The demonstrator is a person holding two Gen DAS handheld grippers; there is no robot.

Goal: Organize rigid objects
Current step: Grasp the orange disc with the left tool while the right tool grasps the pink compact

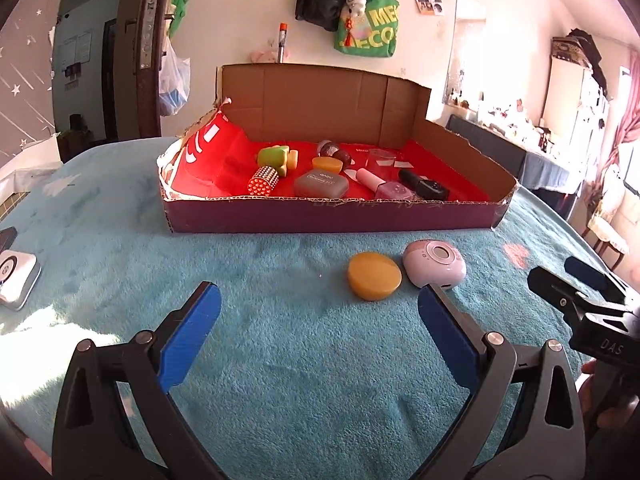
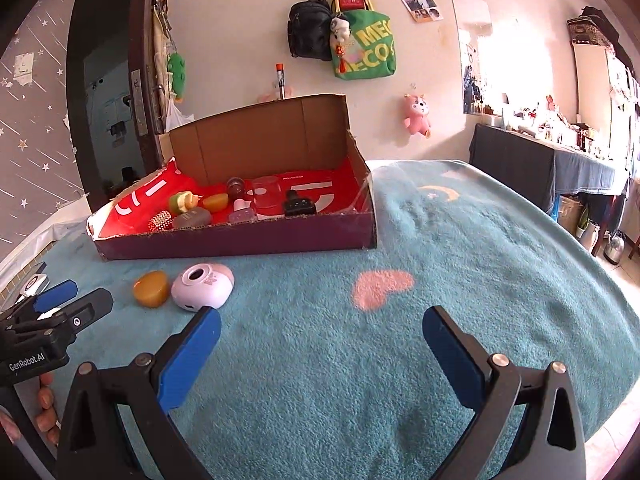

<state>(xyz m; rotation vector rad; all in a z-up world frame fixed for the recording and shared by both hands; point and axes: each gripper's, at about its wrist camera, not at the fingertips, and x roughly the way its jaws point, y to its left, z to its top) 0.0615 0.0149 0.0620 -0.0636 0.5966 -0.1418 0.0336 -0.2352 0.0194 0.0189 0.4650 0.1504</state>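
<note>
An amber round disc (image 1: 374,275) (image 2: 151,288) and a pale pink oval device (image 1: 435,263) (image 2: 203,287) lie side by side on the teal blanket, in front of a cardboard box (image 1: 332,216) (image 2: 240,238) with a red lining. The box holds several small items, among them a green toy (image 1: 276,159), a studded cylinder (image 1: 263,181), a grey case (image 1: 321,184) and a black gadget (image 1: 424,185). My left gripper (image 1: 320,308) is open and empty, just short of the disc. My right gripper (image 2: 322,332) is open and empty, to the right of the pink device.
A white and silver device (image 1: 16,280) lies at the blanket's left edge. A pink heart patch (image 2: 380,284) marks the blanket. A dark door (image 2: 140,80) stands behind the box on the left, and a cluttered dark table (image 2: 560,160) is at the right.
</note>
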